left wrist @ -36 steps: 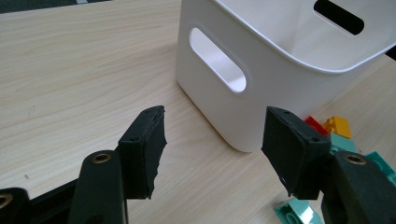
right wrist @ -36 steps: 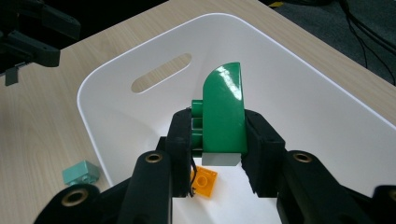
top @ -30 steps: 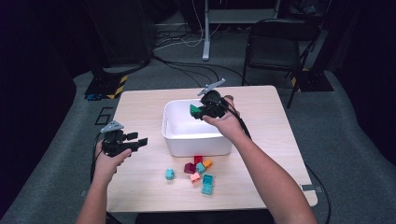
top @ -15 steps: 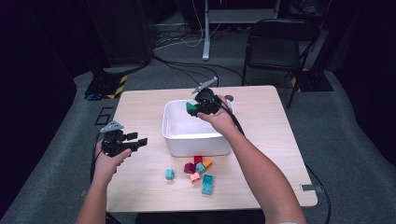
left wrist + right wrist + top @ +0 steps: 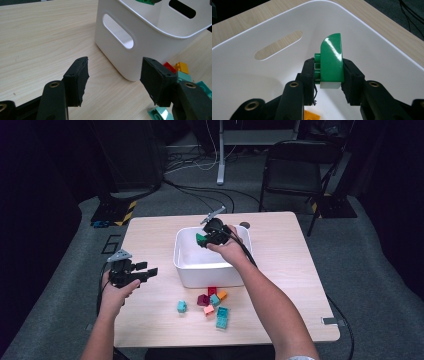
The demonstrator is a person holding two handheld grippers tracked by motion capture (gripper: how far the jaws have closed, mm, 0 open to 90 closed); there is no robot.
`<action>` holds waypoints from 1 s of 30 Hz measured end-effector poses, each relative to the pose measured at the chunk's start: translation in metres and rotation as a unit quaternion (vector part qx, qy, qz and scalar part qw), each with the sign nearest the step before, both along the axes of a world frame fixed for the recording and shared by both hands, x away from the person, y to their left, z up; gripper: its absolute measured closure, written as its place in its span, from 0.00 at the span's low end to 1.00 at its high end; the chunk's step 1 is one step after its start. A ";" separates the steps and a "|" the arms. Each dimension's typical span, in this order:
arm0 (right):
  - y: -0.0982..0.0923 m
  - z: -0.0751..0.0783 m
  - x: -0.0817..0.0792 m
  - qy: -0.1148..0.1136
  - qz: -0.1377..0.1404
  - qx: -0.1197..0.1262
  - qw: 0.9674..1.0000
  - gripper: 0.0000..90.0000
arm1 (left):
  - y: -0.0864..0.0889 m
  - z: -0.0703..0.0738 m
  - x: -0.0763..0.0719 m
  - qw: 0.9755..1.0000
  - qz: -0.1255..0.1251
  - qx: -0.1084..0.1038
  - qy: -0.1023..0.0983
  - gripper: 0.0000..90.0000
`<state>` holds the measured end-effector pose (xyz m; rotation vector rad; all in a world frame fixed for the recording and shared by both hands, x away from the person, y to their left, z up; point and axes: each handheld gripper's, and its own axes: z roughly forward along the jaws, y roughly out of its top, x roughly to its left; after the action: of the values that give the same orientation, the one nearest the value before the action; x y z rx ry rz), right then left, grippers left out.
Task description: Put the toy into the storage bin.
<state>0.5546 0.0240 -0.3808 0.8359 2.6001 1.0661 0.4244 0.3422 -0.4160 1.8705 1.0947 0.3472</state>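
My right gripper (image 5: 205,240) (image 5: 329,72) hangs over the white bin (image 5: 192,270) (image 5: 242,75) and is shut on a green brick (image 5: 332,60) (image 5: 200,239) with a rounded top. An orange brick (image 5: 311,116) lies on the bin floor below it. Left of the bin, my left gripper (image 5: 149,269) (image 5: 113,76) stands open above the table (image 5: 150,240), jaws wide apart with nothing between them, pointed at the bin's side handle slot (image 5: 117,31). Several loose bricks (image 5: 212,302) lie in front of the bin.
A teal brick (image 5: 181,306) sits apart from the pile, and a teal-green one (image 5: 222,317) lies nearest the front edge. Red, orange and teal bricks (image 5: 175,68) show past the bin's corner. A black chair (image 5: 295,175) stands behind the table.
My right gripper has moved left and slightly farther back over the bin, still holding the green brick. The left gripper has stayed put.
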 end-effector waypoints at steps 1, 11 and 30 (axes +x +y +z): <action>0.001 -0.001 0.000 0.001 0.000 -0.003 1.000 0.73 | 0.000 0.000 0.000 1.000 0.001 0.000 0.001 0.43; 0.001 0.003 -0.006 -0.007 -0.002 -0.006 1.000 0.64 | 0.000 0.001 -0.001 1.000 0.001 -0.002 0.000 0.43; -0.022 0.042 -0.065 -0.034 0.029 0.017 0.999 0.55 | 0.001 0.001 0.000 1.000 0.004 0.001 -0.001 0.43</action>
<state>0.4901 0.0020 -0.3386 0.7227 2.5713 1.1368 0.4241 0.3433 -0.4155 1.8681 1.1013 0.3538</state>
